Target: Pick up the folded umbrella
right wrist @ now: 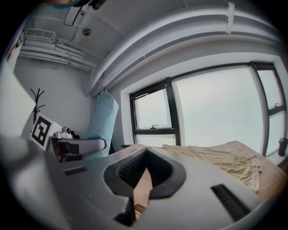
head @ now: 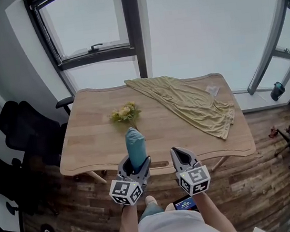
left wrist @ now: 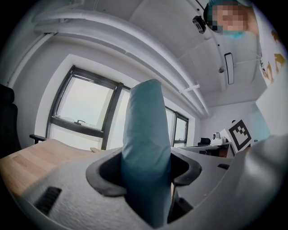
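The folded umbrella point(head: 136, 147) is a teal sleeve-shaped bundle standing upright between the jaws of my left gripper point(head: 135, 165), above the near edge of the wooden table point(head: 91, 146). In the left gripper view the umbrella point(left wrist: 146, 143) fills the gap of the gripper point(left wrist: 145, 176), and both pads press on it. My right gripper point(head: 182, 155) hangs beside it to the right, shut and holding nothing. In the right gripper view its jaws point(right wrist: 144, 179) meet in a narrow V, and the umbrella point(right wrist: 101, 121) rises at the left.
A yellow-green cloth point(head: 196, 103) lies spread over the table's far right part. A small bunch of yellow flowers point(head: 125, 113) sits mid-table. Black office chairs point(head: 23, 134) stand at the left. Large windows are behind the table. A phone point(head: 186, 204) shows at the person's waist.
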The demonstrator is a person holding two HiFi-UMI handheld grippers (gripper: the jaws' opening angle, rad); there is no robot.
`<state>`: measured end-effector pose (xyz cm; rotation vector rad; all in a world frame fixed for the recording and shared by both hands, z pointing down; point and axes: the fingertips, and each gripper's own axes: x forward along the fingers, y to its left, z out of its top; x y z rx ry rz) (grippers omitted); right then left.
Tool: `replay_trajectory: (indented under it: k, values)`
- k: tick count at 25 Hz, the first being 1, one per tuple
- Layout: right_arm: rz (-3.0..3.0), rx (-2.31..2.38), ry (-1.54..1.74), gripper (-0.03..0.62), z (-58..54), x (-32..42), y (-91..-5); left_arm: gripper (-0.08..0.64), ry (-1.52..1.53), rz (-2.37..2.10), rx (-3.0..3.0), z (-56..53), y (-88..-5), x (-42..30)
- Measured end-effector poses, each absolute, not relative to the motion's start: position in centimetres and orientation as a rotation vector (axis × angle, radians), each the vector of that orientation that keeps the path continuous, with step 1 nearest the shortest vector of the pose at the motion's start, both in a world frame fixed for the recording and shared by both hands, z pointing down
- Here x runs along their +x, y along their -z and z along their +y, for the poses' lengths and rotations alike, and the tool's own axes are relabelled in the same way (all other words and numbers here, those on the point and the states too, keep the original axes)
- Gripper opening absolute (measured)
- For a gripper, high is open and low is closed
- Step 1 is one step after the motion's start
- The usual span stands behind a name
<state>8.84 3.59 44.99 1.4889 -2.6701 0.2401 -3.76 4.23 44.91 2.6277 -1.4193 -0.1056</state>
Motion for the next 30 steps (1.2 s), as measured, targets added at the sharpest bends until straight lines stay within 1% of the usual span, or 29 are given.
replay_trajectory:
  k: [17, 30]
  values:
    - [-2.632, 1.522, -0.201, 0.011, 4.5, 8.8, -44.8, 0.272, 0.131, -1.413, 2.598, 5.0, -45.3, -5.0]
    - [-2.642, 1.536, -0.233, 0.011, 4.4, 8.2, -44.9, 0.273, 0.134, -1.427, 2.584, 5.1, -45.5, -6.0]
